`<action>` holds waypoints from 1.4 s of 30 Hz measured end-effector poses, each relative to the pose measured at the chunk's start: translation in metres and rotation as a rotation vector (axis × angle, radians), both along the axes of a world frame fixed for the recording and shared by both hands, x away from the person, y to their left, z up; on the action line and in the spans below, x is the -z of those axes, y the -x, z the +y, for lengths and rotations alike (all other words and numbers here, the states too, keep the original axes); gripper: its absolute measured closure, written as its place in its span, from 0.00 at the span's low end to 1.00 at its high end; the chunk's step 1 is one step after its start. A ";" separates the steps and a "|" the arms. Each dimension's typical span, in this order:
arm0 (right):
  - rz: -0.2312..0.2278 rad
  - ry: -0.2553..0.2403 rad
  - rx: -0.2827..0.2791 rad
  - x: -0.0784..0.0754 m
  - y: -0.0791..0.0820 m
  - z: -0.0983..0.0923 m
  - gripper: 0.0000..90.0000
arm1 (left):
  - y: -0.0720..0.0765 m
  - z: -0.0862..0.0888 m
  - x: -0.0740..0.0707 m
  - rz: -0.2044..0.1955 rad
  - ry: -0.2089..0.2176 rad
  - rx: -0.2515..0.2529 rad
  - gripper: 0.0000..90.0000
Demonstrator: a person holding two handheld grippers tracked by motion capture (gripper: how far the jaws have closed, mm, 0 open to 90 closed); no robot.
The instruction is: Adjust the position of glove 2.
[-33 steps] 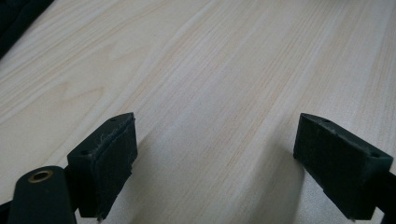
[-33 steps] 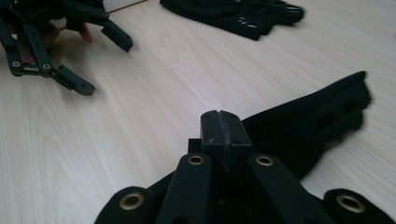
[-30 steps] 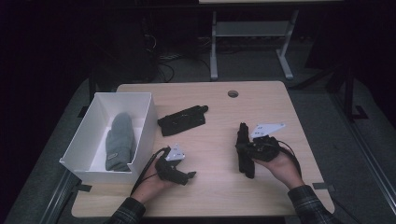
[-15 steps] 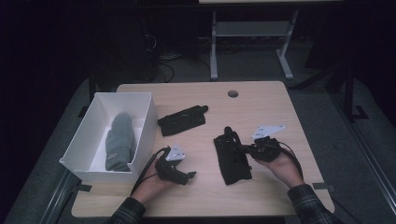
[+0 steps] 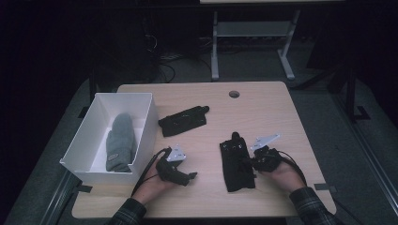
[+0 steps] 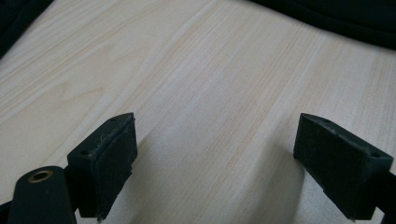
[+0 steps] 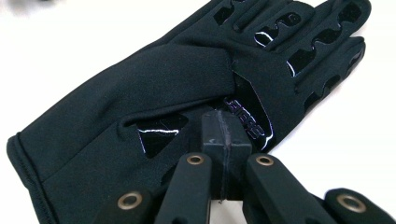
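The black glove [image 5: 237, 161] lies flat on the pale wooden desk [image 5: 263, 112] in the high view, fingers pointing away from you, and your right tongs [image 5: 249, 164] sit at its right edge. Your left tongs [image 5: 187, 177] rest on bare wood near the front of the desk, well apart from it. A second black glove [image 5: 184, 120] lies farther back, and a grey knitted mitten [image 5: 117, 140] lies inside the white rectangular box [image 5: 145, 126] at the left.

In the left gripper view, your left tongs [image 6: 212, 163] stand wide apart, their black pads [image 6: 105, 158] blocky and slightly rough, with just the fine straight grain of the desk [image 6: 201, 84] between them.

In the right gripper view, your right tongs [image 7: 224, 135] are pressed together, pad against pad, resting on the palm of the glove [image 7: 154, 84]. Whether they pinch any cloth you cannot tell. The fabric is smooth and matte, with glossy rubbery patches on the palm and fingers and a stitched cuff.
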State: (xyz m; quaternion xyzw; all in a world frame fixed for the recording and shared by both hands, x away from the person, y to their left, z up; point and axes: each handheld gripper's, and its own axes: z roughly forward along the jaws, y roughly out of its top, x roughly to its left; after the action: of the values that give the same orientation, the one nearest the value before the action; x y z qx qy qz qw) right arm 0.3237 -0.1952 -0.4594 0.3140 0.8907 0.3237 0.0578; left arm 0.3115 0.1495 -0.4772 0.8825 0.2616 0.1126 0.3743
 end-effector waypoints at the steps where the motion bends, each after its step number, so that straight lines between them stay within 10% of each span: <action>1: -0.005 -0.001 -0.003 0.000 0.002 -0.001 1.00 | 0.000 0.000 0.000 0.005 -0.002 0.001 0.14; 6: -0.041 -0.046 0.036 -0.005 0.007 -0.009 0.75 | -0.004 -0.004 -0.007 0.020 -0.027 -0.025 0.26; 16: -0.105 -0.075 0.125 -0.002 0.006 -0.035 0.47 | -0.043 -0.008 -0.031 0.002 -0.028 -0.122 0.99; 34: -0.089 -0.083 0.150 0.001 0.009 -0.051 0.42 | -0.140 -0.014 -0.029 -0.070 -0.142 -0.371 0.99; 42: -0.097 -0.091 0.149 0.001 0.009 -0.053 0.42 | -0.148 -0.015 -0.018 -0.022 -0.170 -0.364 1.00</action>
State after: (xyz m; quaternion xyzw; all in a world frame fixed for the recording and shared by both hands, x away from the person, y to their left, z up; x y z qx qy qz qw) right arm 0.3150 -0.2478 -0.4607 0.3654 0.8455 0.3733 0.1105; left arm 0.4595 0.1342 -0.4589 0.8476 0.4024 0.2098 0.2750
